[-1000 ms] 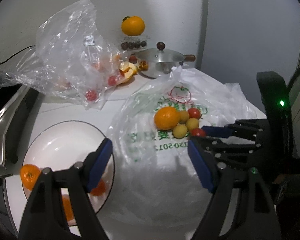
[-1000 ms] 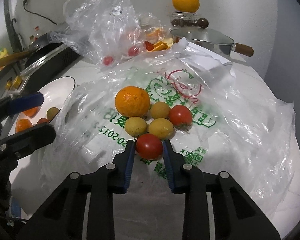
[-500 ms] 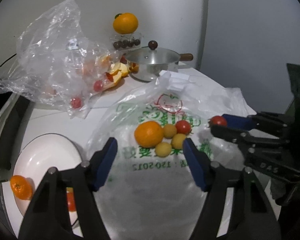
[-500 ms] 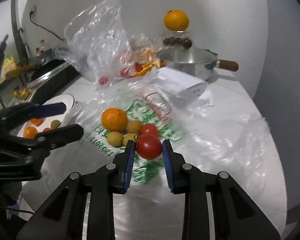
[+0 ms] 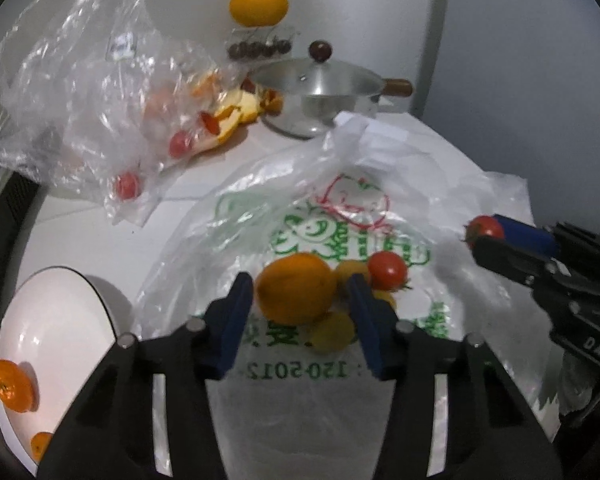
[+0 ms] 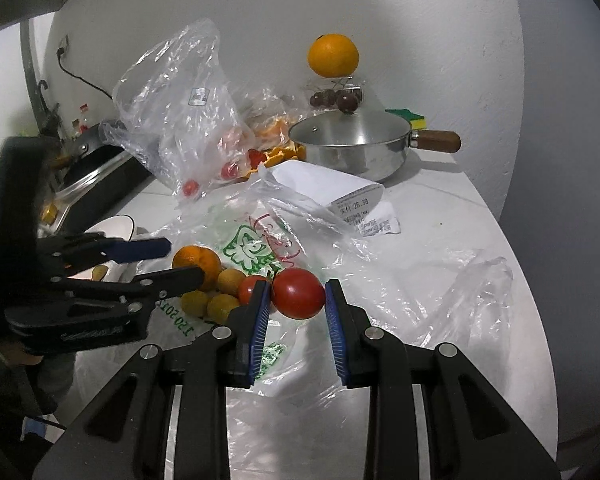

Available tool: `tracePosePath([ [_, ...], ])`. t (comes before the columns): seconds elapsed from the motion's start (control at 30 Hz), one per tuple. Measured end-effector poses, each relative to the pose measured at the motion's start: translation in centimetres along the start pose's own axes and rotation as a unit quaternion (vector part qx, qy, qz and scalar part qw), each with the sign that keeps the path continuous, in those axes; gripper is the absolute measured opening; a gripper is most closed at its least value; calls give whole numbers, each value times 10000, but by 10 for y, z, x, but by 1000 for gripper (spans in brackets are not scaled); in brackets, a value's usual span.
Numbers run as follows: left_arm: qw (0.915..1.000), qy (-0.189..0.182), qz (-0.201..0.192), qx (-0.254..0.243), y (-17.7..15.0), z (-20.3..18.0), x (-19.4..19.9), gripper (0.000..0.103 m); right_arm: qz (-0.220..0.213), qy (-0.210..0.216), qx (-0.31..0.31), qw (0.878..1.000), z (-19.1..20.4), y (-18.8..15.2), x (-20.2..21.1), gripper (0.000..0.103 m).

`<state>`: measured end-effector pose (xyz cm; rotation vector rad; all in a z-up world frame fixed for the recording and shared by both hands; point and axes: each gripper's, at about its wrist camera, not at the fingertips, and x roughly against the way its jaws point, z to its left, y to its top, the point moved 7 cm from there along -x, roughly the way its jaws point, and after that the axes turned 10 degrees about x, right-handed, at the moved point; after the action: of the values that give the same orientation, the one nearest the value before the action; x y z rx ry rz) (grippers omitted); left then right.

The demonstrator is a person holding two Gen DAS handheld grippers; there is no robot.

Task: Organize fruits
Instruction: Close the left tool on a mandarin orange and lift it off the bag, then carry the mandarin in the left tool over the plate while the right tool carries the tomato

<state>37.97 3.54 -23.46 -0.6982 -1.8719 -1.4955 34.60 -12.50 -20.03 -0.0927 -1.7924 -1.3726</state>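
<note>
Left gripper (image 5: 302,314) closing around the large round orange (image 5: 296,287) on the printed plastic bag (image 5: 300,400), pads not yet pressing; right gripper (image 6: 296,310) pinches a red tomato (image 6: 298,293) aloft: centre the pads, squeeze gently.

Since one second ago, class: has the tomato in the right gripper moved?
Yes. The tomato, clamped in the right gripper, has been lifted up and back from the fruit pile on the printed bag, which stayed put.

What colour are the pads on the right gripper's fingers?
Blue pads, on black fingers, clamped on a red tomato. Clearest in the right wrist view.
</note>
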Motion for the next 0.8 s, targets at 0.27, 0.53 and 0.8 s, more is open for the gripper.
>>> tracePosePath([
  [0.27, 9999, -42, 135, 4, -1, 3, -19, 48, 79, -14, -66, 9999, -9, -3, -7, 30],
  [0.53, 9997, -230, 71, -1, 0, 4, -10, 47, 92, -92, -17, 9999, -8, 1, -7, 30],
  [0.8, 9989, -404, -224, -114, 6, 8, 21, 47, 28, -222, 124, 9997, 9, 15, 4, 30],
])
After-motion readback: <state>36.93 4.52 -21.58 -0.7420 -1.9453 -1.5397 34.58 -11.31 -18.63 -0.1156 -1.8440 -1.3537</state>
